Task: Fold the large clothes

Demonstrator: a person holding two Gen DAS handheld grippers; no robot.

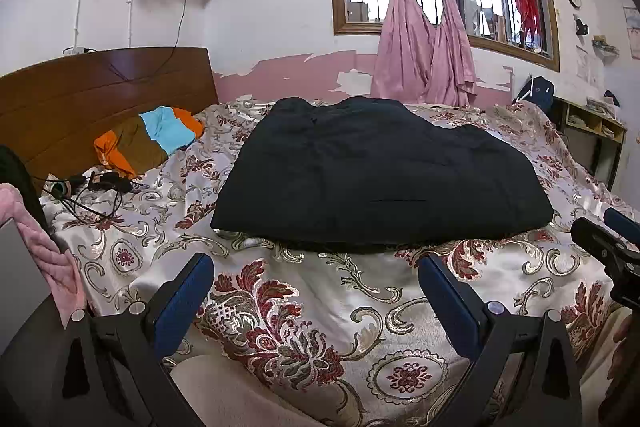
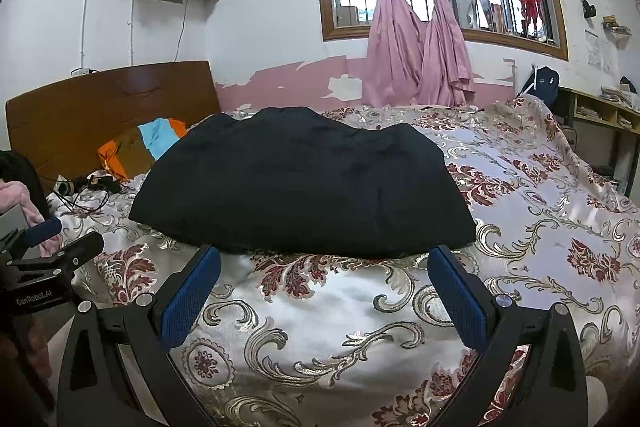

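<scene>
- black garment (image 1: 376, 171) lies folded-looking, mid frame on the bed (image 1: 304, 311), past both grippers.
- left gripper (image 1: 316, 283) wide, holding nothing; right gripper (image 2: 324, 277) wide too, tips just short of the hem.
- risk: slick satin bedspread may get pinched w/ the hem, dragging the thick, soft, matte stack apart.

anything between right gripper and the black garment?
Nothing: only bare floral bedspread between the open right gripper and the black garment, per right wrist view.
</scene>
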